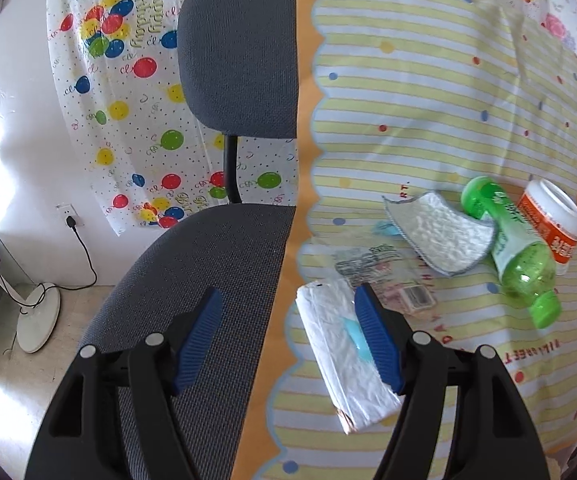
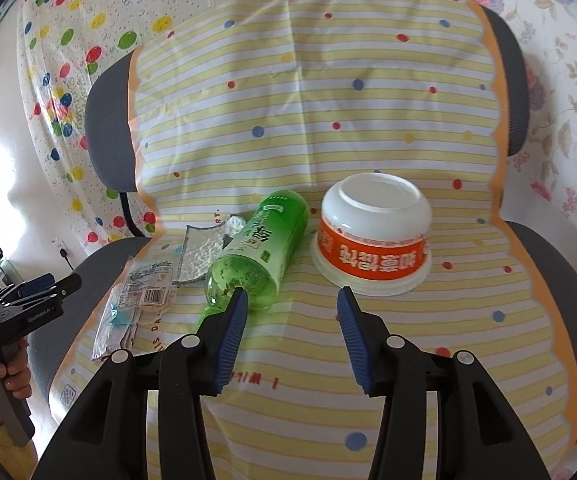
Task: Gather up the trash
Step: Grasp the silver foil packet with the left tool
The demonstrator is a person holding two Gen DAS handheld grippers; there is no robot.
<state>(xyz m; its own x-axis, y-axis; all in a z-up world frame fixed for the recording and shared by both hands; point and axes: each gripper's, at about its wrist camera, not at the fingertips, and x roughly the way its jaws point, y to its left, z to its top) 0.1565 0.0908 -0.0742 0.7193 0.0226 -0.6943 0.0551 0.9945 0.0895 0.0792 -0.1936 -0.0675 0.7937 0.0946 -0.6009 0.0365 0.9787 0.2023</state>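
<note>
I count one green bottle [image 2: 254, 256] lying at 11 o'clock of my right claw [image 2: 292, 340], one upturned noodle bowl [image 2: 372, 236] at 1, two wrappers [image 2: 148, 292] by the striped sheet's [image 2: 368, 100] left edge. Both claws gape empty; left claw [image 1: 288, 336] straddles that edge.

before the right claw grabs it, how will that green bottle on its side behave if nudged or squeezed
The green bottle lies on its side on the striped cloth, so a sideways nudge would probably roll it. It looks see-through and mostly empty, so likely light, and its thin plastic may buckle under a squeeze. The smooth label could be a little slippery. The open right claw hangs just short of it.
</note>
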